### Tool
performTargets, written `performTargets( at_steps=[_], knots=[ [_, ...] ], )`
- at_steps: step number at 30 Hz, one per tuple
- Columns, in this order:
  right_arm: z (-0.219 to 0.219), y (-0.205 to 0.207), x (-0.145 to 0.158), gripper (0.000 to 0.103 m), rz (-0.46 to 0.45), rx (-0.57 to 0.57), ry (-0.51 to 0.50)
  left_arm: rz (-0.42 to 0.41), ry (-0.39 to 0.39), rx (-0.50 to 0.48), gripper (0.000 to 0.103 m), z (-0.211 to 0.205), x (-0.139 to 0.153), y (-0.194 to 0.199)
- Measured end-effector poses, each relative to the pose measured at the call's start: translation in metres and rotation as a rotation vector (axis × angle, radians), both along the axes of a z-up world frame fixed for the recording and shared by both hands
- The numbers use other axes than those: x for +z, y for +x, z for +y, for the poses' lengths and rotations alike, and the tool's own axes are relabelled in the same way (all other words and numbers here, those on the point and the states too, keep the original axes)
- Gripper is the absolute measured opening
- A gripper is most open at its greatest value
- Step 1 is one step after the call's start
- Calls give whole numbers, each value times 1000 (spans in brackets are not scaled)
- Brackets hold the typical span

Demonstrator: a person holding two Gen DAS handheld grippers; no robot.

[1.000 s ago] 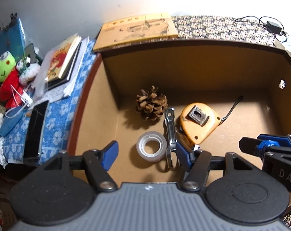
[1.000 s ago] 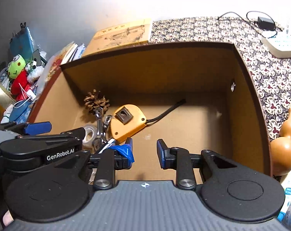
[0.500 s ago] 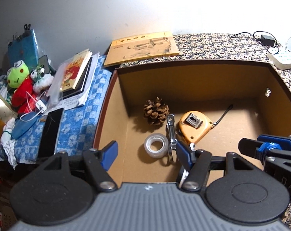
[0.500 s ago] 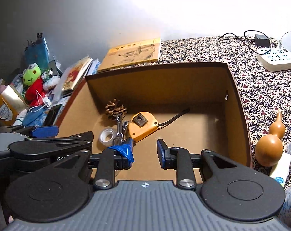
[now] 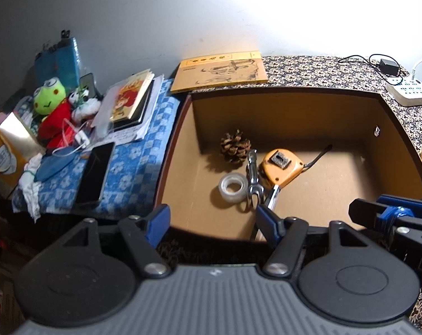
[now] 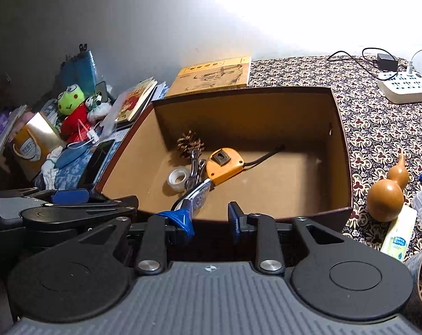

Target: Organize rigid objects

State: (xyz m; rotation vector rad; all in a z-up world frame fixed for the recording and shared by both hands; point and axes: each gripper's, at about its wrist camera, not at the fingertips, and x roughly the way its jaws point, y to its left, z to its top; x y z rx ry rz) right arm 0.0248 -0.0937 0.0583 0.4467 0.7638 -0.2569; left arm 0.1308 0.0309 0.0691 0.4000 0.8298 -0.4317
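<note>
A brown cardboard box (image 5: 294, 95) (image 6: 342, 150) holds a pine cone (image 5: 235, 146) (image 6: 189, 143), a clear tape roll (image 5: 233, 187) (image 6: 178, 178), a metal tool (image 5: 252, 176) (image 6: 193, 167), an orange tape measure (image 5: 280, 167) (image 6: 224, 165) and a spoon-like item (image 6: 198, 194) leaning at the front. My left gripper (image 5: 213, 220) is open and empty above the box's front edge. My right gripper (image 6: 209, 219) is open and empty at the front edge too. A tan gourd (image 6: 386, 195) lies right of the box.
A yellow book (image 5: 220, 71) lies behind the box. On the left are books (image 5: 130, 97), a phone (image 5: 95, 173), plush toys (image 5: 53, 106) and a bag (image 5: 7, 150) on a blue cloth. A power strip (image 6: 406, 88) sits far right, a tube (image 6: 399, 234) by the gourd.
Both grippers have pulled back and up out of the box, so the box looks smaller and more of the table shows. Box contents have not moved.
</note>
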Motion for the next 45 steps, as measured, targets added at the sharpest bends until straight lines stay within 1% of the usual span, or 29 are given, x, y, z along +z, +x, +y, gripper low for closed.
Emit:
performTargets(
  at_steps=[4,8,11,15,19,26,33,45],
  knots=[
    [2,-11,-3,10,13,33,18,25,4,43,68,6,-3,-13],
    [-1,-27,-8,11,32,56,37,54,25,80,68,6,-8,-27],
    [-4,-36,-12,11,53,73,50,78,41,87,68,2,-14,-39],
    [-8,-46,-12,11,58,84,61,103,58,99,68,-4,-20,-54],
    [-10,-52,-12,11,61,102,68,110,75,107,68,-9,-22,-67],
    [-11,-54,-8,11,59,124,82,118,91,126,68,-12,-21,-79],
    [-12,-44,-3,12,53,118,92,138,109,116,69,-12,-17,-78],
    [-18,-14,9,12,1,46,68,77,74,82,70,-14,4,-41]
  ],
)
